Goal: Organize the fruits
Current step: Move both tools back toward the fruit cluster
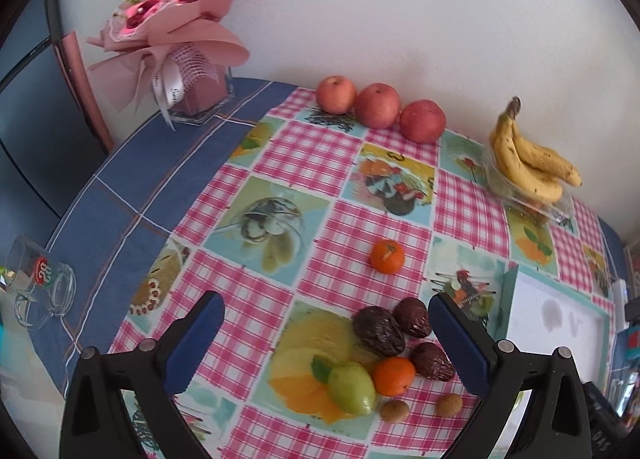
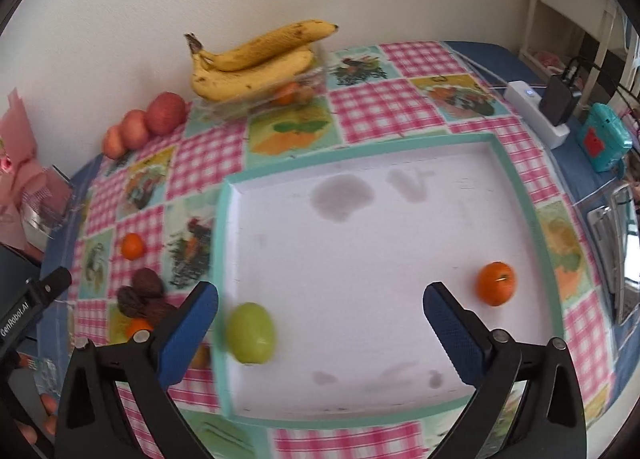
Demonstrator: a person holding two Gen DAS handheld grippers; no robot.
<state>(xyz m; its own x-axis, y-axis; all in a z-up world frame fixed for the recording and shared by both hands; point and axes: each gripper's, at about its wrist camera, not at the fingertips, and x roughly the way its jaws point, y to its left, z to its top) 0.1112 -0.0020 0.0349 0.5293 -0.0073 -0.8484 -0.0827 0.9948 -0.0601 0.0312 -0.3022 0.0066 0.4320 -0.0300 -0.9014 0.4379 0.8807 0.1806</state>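
Right gripper (image 2: 320, 323) spread wide, nothing between the blue pads, poised over the white tray (image 2: 532, 195); left gripper (image 1: 326, 339) likewise spread and empty, hanging above the loose cluster on the tablecloth (image 1: 320, 147). Inside the tray already: a green fruit (image 2: 251, 333) at about eight o'clock, blurred and just beside the left rim, and a tangerine (image 2: 496, 283) at about four o'clock. Judged as mid-task, between a drop and the next pick. Next move probably a descent by the left gripper onto one piece of the cluster — dark wrinkled fruits (image 1: 378, 331), a second green fruit (image 1: 352, 389), an orange one (image 1: 395, 376) touching it, two small brown fruits (image 1: 394, 411) — calling for a narrow, careful closing, since the neighbours sit packed together. Lone tangerine (image 1: 387, 257) at twelve o'clock from the cluster, well apart, easier. Only in the left view: both brown fruits unobscured, the glass mug (image 1: 40, 283). Only in the right view: the tray's whole floor and contents. Apples (image 1: 378, 106) and bananas (image 1: 528, 159) along the wall in both.
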